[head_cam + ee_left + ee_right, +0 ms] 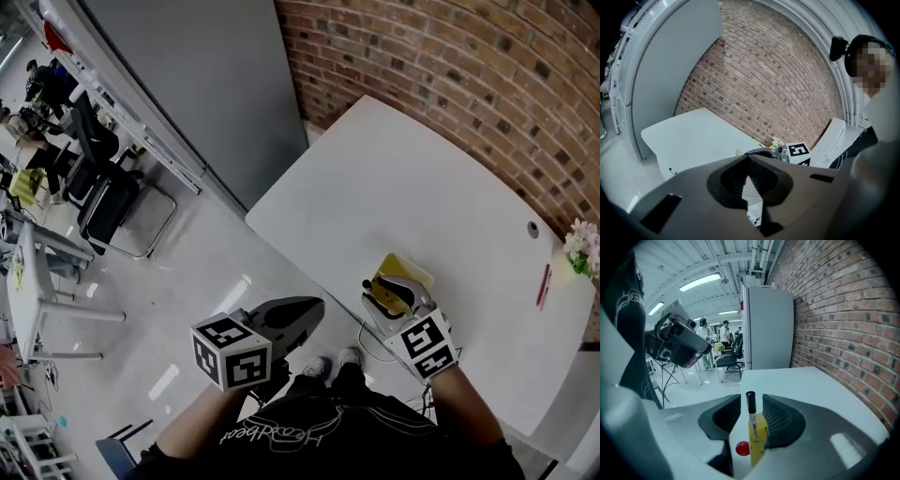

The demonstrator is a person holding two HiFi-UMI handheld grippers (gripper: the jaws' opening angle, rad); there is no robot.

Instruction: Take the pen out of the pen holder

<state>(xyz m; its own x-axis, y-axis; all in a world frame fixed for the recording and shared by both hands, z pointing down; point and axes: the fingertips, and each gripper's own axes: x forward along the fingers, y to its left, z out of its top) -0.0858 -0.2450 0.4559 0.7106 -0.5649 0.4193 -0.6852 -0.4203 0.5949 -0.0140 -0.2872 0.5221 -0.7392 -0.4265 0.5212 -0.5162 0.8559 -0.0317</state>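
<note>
A yellow pen holder (405, 274) stands near the front edge of the white table (394, 178). In the right gripper view a pen (751, 412) with a black cap stands upright in the holder (759, 439). My right gripper (751, 401) is open, with the pen between its jaws and a gap to each pad. A small red round thing (742, 448) lies at the holder's foot. The head view shows this gripper (386, 292) at the holder. My left gripper (314, 305) hangs off the table's edge over the floor, shut and empty (749, 159).
A red pen (542, 286) lies at the table's right, beside a small pot of flowers (583, 248). A brick wall (450, 56) runs behind the table and a grey panel (216, 84) stands at its left. Chairs (112, 197) and desks are on the far left.
</note>
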